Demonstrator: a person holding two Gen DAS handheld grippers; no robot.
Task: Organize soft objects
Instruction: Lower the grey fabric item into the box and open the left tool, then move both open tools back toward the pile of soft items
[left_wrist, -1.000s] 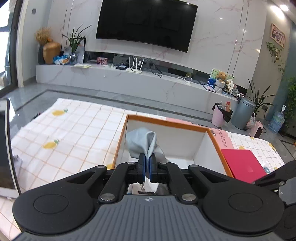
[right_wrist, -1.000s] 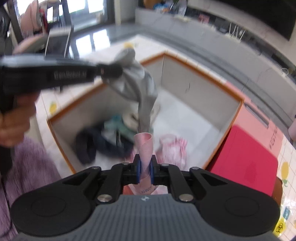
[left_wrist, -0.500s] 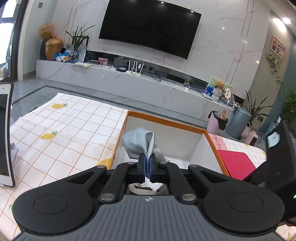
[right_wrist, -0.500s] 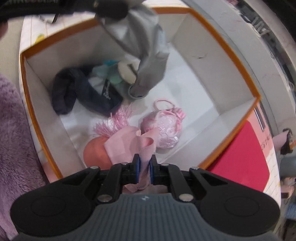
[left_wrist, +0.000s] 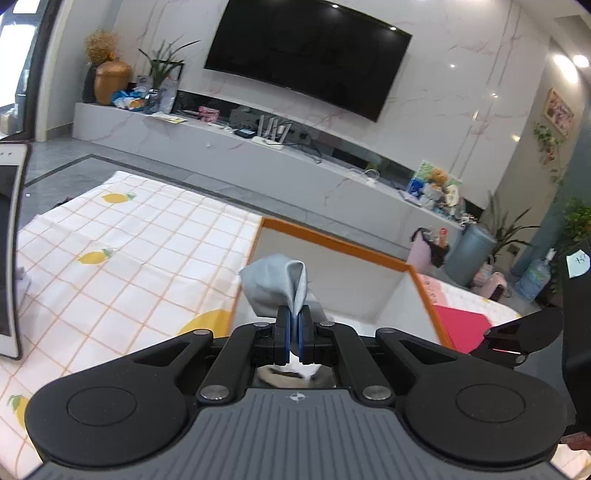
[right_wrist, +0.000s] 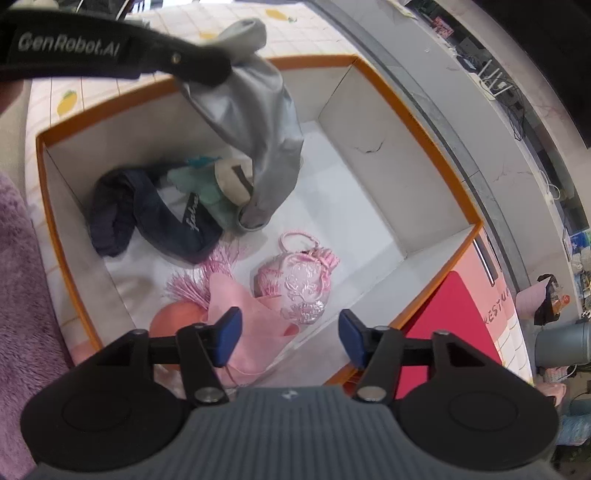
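Note:
My left gripper (left_wrist: 294, 338) is shut on a grey cloth (left_wrist: 275, 286) and holds it over the orange-rimmed white box (left_wrist: 332, 243). In the right wrist view the grey cloth (right_wrist: 258, 122) hangs from the left gripper (right_wrist: 201, 72) down into the box (right_wrist: 436, 151). My right gripper (right_wrist: 290, 336) is open and empty above the box's near side. A pink cloth (right_wrist: 243, 317) lies in the box just below it. A pink pouch (right_wrist: 299, 284), a dark blue garment (right_wrist: 147, 218), a teal item (right_wrist: 195, 184) and an orange ball (right_wrist: 173, 321) also lie inside.
The box stands on a lemon-print checked tablecloth (left_wrist: 122, 251). A red lid (right_wrist: 450, 325) lies beside the box at the right. A purple fuzzy sleeve (right_wrist: 22, 295) is at the left. A tablet (left_wrist: 7, 251) stands at the table's left edge.
My right gripper has opened and let go of the pink cloth, which now lies in the box. My left gripper still holds the grey cloth over the box.

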